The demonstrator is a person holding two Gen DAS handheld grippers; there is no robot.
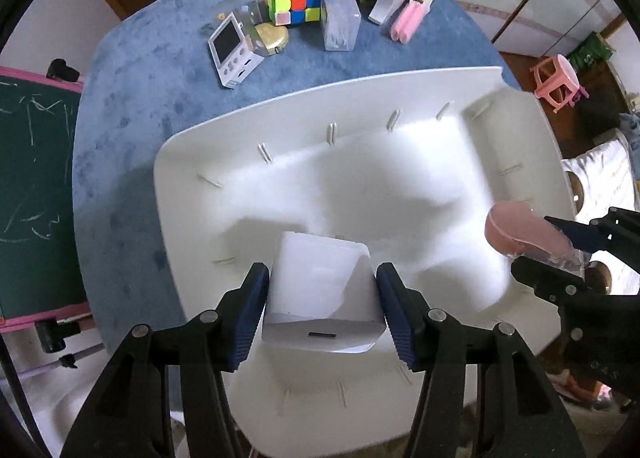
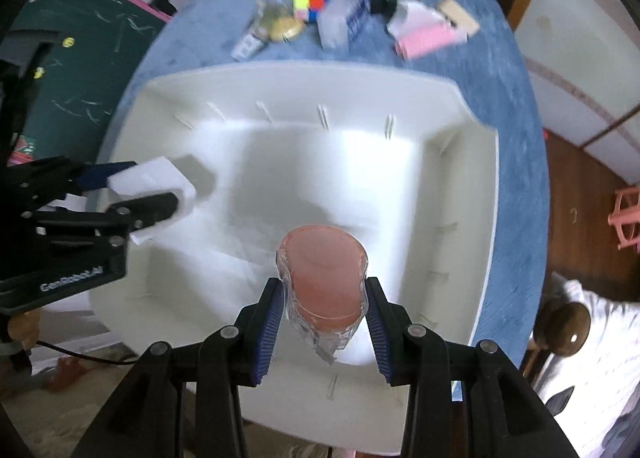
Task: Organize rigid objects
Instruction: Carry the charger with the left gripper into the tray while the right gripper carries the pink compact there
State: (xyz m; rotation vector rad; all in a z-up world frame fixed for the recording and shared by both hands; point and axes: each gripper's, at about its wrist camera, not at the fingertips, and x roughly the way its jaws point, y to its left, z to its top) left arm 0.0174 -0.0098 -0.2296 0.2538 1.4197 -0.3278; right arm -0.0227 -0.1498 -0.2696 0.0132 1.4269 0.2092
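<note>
Blue carpet-like cloth covers the table under the white bin we work over; nearest us, our left gripper is clamped on a white box above the bin's near-left, its flat stiff sides giving the pads a sure hold. Our right gripper pinches a pink item in clear plastic casing, probably light but slick, best squeezed at its flat flanks. Beyond the bin wait the cube puzzle and other pieces.
</note>
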